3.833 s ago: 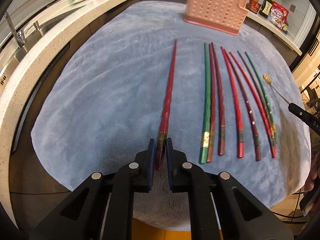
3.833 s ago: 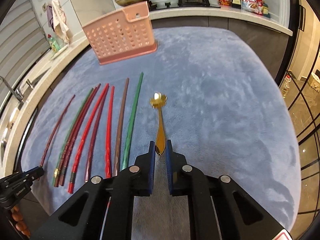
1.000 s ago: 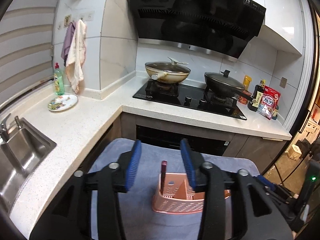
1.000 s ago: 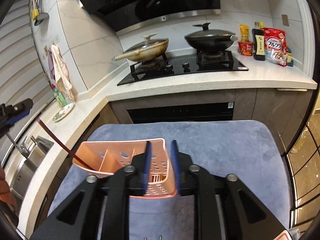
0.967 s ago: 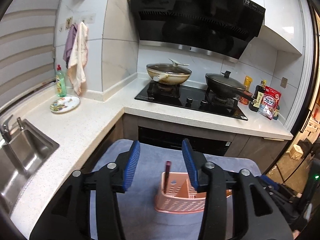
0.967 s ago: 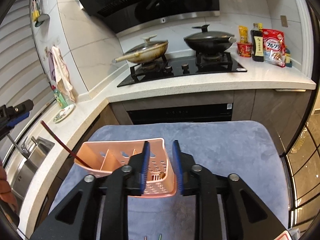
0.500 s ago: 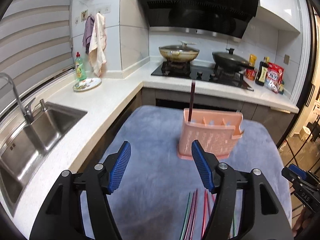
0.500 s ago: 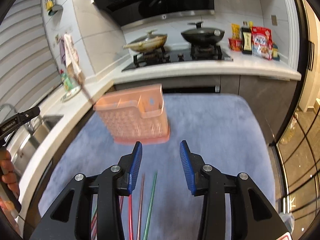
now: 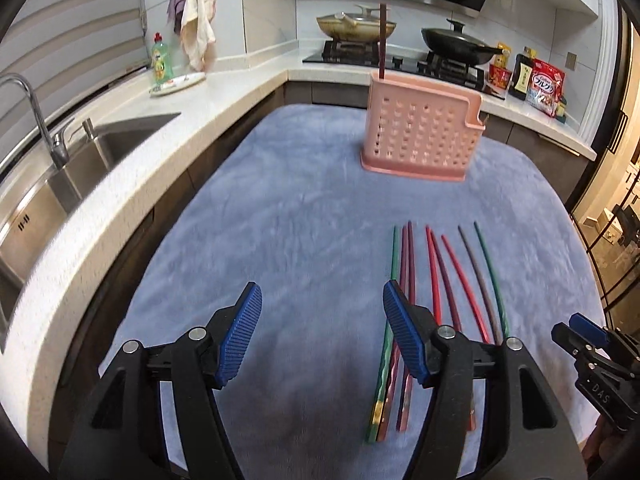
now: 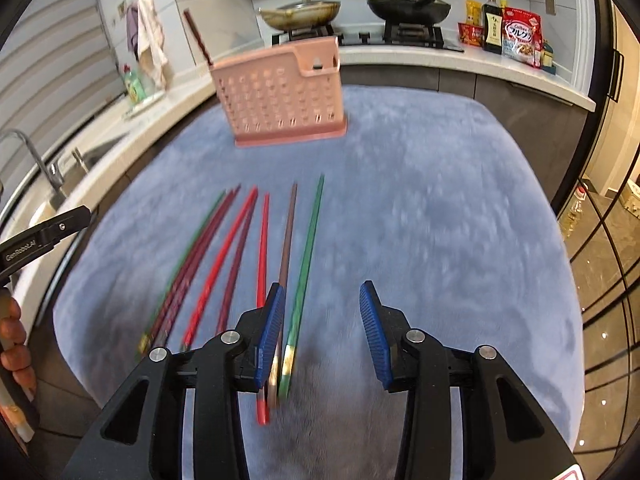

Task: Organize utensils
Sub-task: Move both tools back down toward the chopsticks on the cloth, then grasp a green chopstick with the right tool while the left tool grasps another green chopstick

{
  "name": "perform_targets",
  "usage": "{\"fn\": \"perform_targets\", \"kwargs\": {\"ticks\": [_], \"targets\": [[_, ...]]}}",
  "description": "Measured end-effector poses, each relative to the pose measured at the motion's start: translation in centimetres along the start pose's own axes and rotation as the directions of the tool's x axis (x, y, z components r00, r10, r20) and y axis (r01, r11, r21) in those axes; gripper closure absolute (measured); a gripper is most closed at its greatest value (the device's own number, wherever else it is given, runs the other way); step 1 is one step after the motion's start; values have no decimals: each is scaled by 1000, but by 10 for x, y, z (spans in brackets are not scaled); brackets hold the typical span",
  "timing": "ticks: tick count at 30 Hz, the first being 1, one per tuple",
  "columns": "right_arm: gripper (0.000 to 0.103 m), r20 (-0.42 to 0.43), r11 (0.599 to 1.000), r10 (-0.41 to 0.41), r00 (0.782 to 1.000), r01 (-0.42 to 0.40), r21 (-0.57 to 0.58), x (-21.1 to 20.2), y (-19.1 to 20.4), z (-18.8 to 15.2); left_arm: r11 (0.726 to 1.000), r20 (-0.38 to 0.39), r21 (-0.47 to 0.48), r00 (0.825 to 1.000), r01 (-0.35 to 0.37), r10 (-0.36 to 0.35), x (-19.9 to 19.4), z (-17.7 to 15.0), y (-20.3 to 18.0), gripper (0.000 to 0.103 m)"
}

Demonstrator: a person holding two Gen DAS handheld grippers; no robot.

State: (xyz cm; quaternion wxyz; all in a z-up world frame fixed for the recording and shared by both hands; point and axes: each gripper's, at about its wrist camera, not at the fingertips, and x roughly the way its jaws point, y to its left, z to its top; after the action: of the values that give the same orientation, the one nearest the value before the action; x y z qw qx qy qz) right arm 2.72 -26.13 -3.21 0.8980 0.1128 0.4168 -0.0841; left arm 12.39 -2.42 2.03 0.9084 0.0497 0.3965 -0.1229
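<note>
On the blue cloth: seven lacquered chopsticks (image 10: pixel 288 264), long axes toward pink perforated plastic caddy (image 10: pixel 280 96).
Right gripper (image 10: pixel 322 330): apart, empty, nearest green stick.
Left gripper (image 9: pixel 320 332): apart, empty.

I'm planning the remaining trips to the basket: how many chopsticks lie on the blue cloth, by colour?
Green chopsticks: 2
Bright red chopsticks: 2
Dark red chopsticks: 3
Brown chopstick: 1
Total: 8
</note>
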Motion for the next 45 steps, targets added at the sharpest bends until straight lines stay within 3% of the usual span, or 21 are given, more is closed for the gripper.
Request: {"fn": "perform_targets", "kwargs": {"ticks": [10,19,30,38,45], "targets": [[67,-57,1000,-9,998,9,-5,19,11,-25,1000,-55,-16,998,3,-4,5,-33,11,43],[85,-100,1000,-18,995,17,-14,35,17,-33,1000,-80,-18,997,12,-13,7,-45,15,43],[86,-102,1000,-10,995,8,-14,38,17,-36,1000,-96,-17,995,16,-18,11,-49,14,43],[96,-112,1000,0,994,0,0,39,11,-42,1000,-110,-10,994,21,-22,13,-54,10,43],[96,-111,1000,-9,994,11,22,31,1,-47,997,-146,-5,987,71,-71,16,-64,1,43]]}}
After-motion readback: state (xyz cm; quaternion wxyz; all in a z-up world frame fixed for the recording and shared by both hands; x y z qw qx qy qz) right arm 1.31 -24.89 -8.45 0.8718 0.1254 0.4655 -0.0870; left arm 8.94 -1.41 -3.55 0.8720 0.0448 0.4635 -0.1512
